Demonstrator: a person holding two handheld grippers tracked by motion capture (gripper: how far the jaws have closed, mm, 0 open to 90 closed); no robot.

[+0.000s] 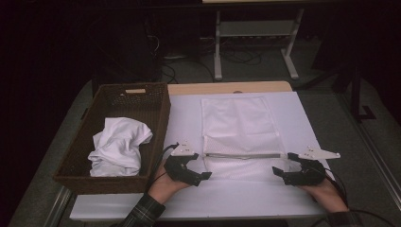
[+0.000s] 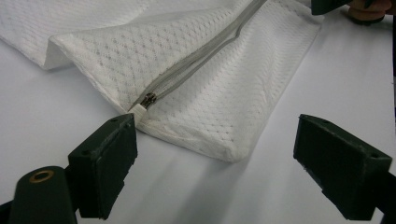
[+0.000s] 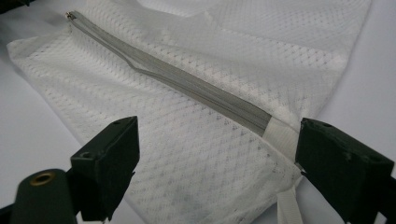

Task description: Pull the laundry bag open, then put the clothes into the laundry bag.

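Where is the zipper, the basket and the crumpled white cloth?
zipper (image 3: 187, 84), right gripper view, on the middle of the grey zipper tape.
basket (image 1: 163, 111), high view, on its right wall.
crumpled white cloth (image 1: 118, 146), high view, on the middle of the bundle.

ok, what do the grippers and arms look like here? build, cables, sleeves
Both are handheld black two-jaw units. The left gripper and right gripper each carry a pale three-cornered plate on top and trail a thin black cable. The blocky black pads have small screw holes, with a brass-coloured ring near the base. The left sleeve is dark plaid.
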